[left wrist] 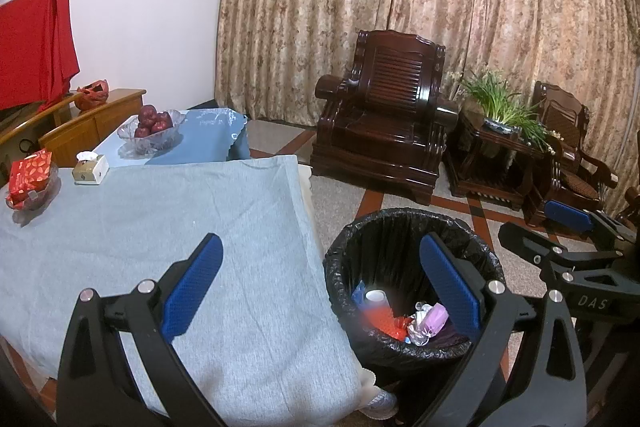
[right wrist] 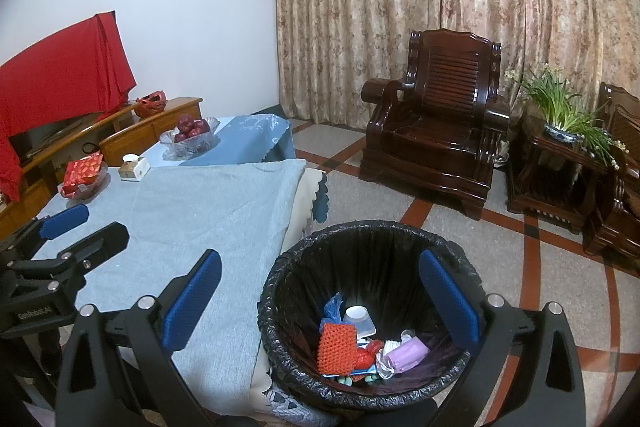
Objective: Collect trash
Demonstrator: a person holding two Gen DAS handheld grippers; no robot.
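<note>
we hold the left gripper [left wrist: 320, 291] and right gripper [right wrist: 320, 301] wide and empty above the bin [right wrist: 400, 239], beside the table [right wrist: 192, 211]; the trash [right wrist: 360, 343] lies inside it, so dropping looks finished.

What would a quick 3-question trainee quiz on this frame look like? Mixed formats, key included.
1. True or false: the left gripper holds a piece of trash.
2. The orange mesh sleeve lies: A) on the grey tablecloth B) in the lined trash bin C) on the floor
3. Fill in: the glass bowl at the table's far end holds red ____.

Key: 1 false, both grippers are open and empty; 2 B, in the trash bin; 3 apples.
</note>
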